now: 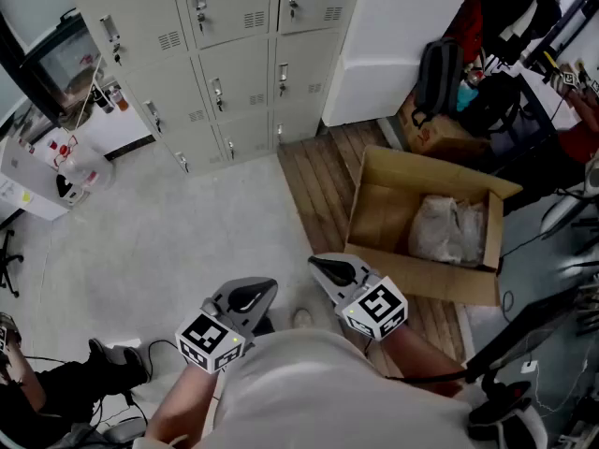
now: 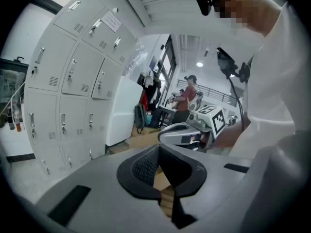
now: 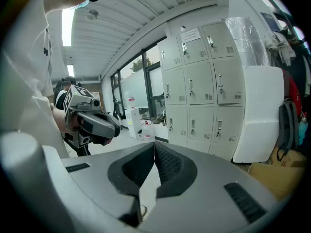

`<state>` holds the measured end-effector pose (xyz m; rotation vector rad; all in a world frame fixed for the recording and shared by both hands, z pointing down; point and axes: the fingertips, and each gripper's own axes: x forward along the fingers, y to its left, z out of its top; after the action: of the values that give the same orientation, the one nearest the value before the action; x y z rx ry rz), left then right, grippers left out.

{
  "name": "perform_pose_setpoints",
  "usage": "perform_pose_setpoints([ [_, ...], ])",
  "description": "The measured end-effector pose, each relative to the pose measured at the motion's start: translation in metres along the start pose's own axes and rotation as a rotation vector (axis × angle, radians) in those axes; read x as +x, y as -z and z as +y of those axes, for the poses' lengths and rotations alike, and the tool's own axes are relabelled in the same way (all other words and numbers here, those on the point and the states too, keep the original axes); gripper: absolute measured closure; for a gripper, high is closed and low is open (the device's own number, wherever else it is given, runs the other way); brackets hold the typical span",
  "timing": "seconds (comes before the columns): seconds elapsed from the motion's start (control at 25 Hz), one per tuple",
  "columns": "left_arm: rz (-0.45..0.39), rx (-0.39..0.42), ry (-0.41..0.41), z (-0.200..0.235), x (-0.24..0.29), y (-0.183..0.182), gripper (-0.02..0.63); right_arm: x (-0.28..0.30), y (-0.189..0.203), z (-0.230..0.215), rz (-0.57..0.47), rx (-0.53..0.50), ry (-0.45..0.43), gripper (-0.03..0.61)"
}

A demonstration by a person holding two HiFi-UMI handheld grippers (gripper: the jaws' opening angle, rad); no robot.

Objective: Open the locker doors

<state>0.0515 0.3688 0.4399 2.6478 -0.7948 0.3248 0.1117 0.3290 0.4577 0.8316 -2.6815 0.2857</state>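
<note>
Grey floor (image 1: pixel 178 232) and a strip of wooden boards (image 1: pixel 318 176) are spread below the head view, and a bank of pale lockers (image 1: pixel 234 54) stands well ahead of both pairs of jaws. Every locker door that can be made out is seen closed. The left gripper (image 1: pixel 255 296) and the right gripper (image 1: pixel 323 267) are held side by side close to the person's body, near each other but apart, and neither touches the lockers. In its own view the left gripper's jaws are seen clenched tip to tip with nothing caught between them. The right gripper's jaws are likewise pressed together on nothing in the right gripper view. An open cardboard box (image 1: pixel 421 223) holding a crumpled plastic bag (image 1: pixel 449 230) is laid out in full, to the right of the right jaws, only by the head view. The top row of lockers is cut off there, while both gripper views take in the ceiling and a paper notice (image 3: pixel 189 34) on an upper door. From the left gripper view the lockers are placed left of the jaws, and a person in a red top (image 2: pixel 187 98) is made out far beyond the jaw tips. From the right gripper view the lockers are set ahead and right of the jaws. A white cabinet (image 1: pixel 393 36) beside the lockers and a dark backpack (image 1: pixel 435 78) against it are caught by all three views.
</note>
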Motion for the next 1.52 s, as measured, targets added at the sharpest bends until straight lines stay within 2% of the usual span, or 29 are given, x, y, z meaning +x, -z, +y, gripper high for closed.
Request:
perform_pose_setpoints([
  [0.2, 0.005, -0.004, -0.035, -0.018, 0.018, 0.004, 0.603, -0.027, 0.020, -0.015, 0.012, 0.012, -0.003, 0.561],
  [0.44, 0.018, -0.035, -0.068, -0.034, 0.030, 0.016, 0.603, -0.043, 0.024, -0.017, -0.009, 0.021, -0.034, 0.561],
  [0.84, 0.023, -0.015, -0.094, -0.031, 0.042, 0.011, 0.603, -0.032, 0.026, -0.025, -0.025, 0.026, -0.070, 0.561],
  [1.0, 0.014, -0.031, -0.086, -0.003, 0.039, 0.011, 0.603, -0.007, 0.023, -0.036, -0.007, 0.013, -0.052, 0.560],
  [1.16, 0.006, -0.030, -0.038, 0.037, 0.044, 0.002, 0.603, 0.027, 0.012, -0.060, 0.014, 0.027, -0.006, 0.559],
  [1.36, -0.003, -0.006, 0.016, 0.112, 0.046, -0.030, 0.603, 0.087, -0.018, -0.091, 0.034, 0.040, 0.055, 0.558],
  [1.52, -0.022, -0.022, 0.049, 0.171, 0.027, -0.053, 0.601, 0.144, -0.050, -0.110, 0.034, 0.031, 0.090, 0.558],
])
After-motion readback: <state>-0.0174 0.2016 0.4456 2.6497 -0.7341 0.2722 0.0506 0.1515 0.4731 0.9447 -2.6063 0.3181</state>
